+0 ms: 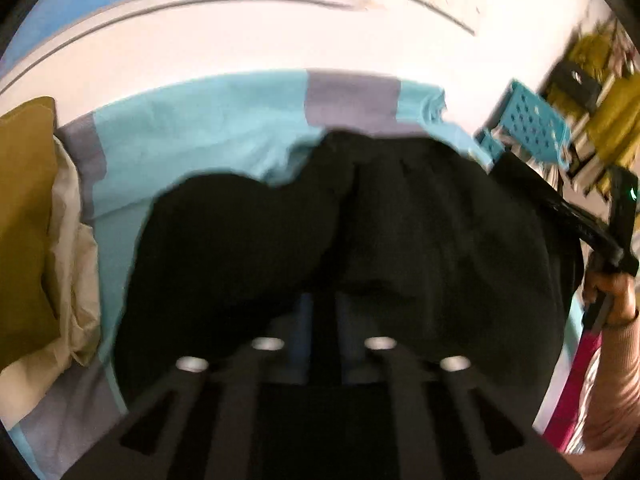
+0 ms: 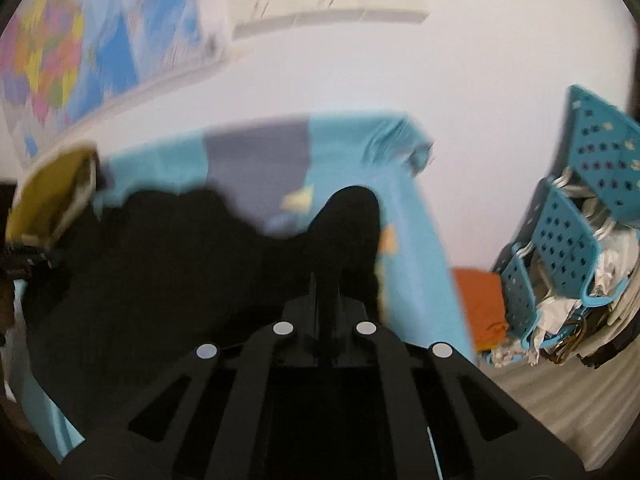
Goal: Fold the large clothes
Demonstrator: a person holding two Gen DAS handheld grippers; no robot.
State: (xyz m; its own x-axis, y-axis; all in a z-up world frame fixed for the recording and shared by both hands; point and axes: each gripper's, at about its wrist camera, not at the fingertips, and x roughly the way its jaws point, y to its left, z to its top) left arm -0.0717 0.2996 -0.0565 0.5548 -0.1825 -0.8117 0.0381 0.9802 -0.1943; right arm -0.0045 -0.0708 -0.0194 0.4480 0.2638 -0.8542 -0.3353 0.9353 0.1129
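I see a bed with turquoise-grey sheet (image 1: 208, 128), black garment (image 1: 400, 220) across its middle (blurred), both my grippers (image 1: 320, 312) (image 2: 325, 292) pinched on it, white wall (image 2: 440, 80), blue basket (image 2: 560, 240) beside the bed's right edge.

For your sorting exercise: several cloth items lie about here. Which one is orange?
The folded cloth between the bed and the blue basket; the garment is black.

A bed with a turquoise-and-grey sheet (image 2: 352, 148) lies ahead of both grippers, against a pale wall (image 2: 440, 80). A colourful world map (image 2: 60, 60) hangs up to the left. Perforated teal baskets (image 2: 600, 152) stand to the right, above light flooring (image 2: 560, 408).
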